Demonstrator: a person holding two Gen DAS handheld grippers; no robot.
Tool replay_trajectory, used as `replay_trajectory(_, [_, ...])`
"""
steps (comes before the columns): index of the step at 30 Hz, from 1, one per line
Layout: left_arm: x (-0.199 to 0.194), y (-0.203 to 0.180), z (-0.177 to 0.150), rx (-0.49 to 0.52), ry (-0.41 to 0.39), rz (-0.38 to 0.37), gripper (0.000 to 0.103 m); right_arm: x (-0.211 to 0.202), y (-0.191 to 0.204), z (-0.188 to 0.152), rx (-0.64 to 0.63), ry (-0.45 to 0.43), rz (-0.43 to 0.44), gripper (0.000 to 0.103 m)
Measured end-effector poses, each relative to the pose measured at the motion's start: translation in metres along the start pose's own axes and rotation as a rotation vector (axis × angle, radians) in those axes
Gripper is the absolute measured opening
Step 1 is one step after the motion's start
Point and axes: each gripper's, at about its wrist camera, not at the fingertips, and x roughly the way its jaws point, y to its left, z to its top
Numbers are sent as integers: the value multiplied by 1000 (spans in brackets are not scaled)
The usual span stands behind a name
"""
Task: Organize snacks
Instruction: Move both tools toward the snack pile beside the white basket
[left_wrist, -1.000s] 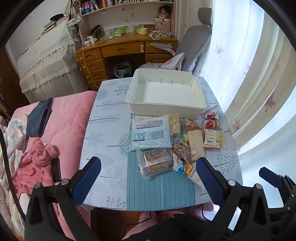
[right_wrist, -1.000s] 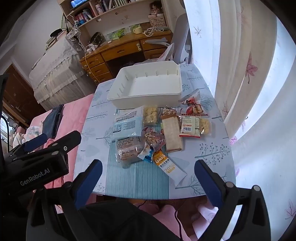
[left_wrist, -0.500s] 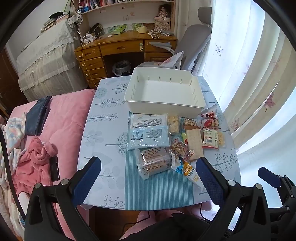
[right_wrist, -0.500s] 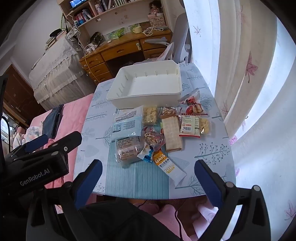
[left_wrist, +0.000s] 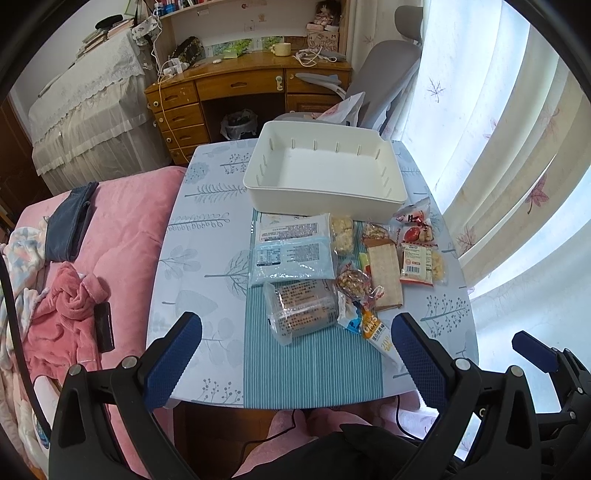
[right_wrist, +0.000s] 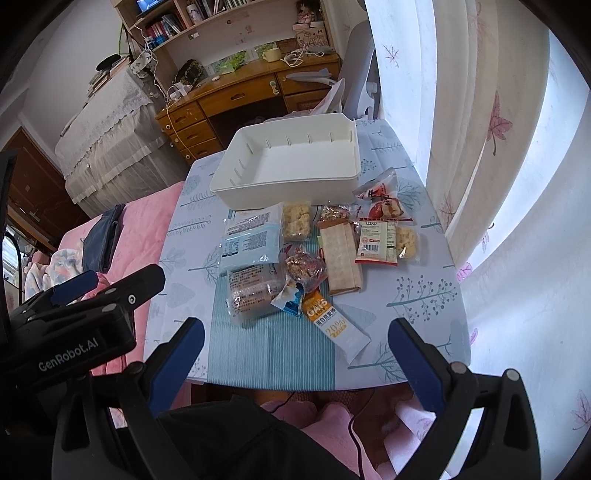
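Left wrist view: looks forward and down from above the near edge of the table (left_wrist: 207, 280), well back from the snacks (left_wrist: 332, 266). Left gripper (left_wrist: 295, 354) frames the bottom of the frame, jaws spread wide; the right gripper (left_wrist: 535, 350) shows at the lower right corner.

Right wrist view: same stance, set further right, angled slightly leftward. Right gripper (right_wrist: 295, 350) frames the bottom, jaws spread wide; the left gripper's body (right_wrist: 74, 321) intrudes at lower left.

Shared: whole table top, snacks, white bin (left_wrist: 325, 173) at the far end, wooden desk (left_wrist: 240, 85) beyond, pink bed (left_wrist: 122, 221) to the left, curtain (left_wrist: 498, 129) to the right. Both views are fisheye, edges bent.
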Motion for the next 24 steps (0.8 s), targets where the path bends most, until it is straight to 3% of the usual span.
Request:
replay_trajectory(17, [5,-12,0,6,39,53,102,1,-7,1,-77,-31,-12,100])
replay_trajectory(24, [22,-15,-1,-43,107,44,102,10,-21,7,-140,-43,-9,100])
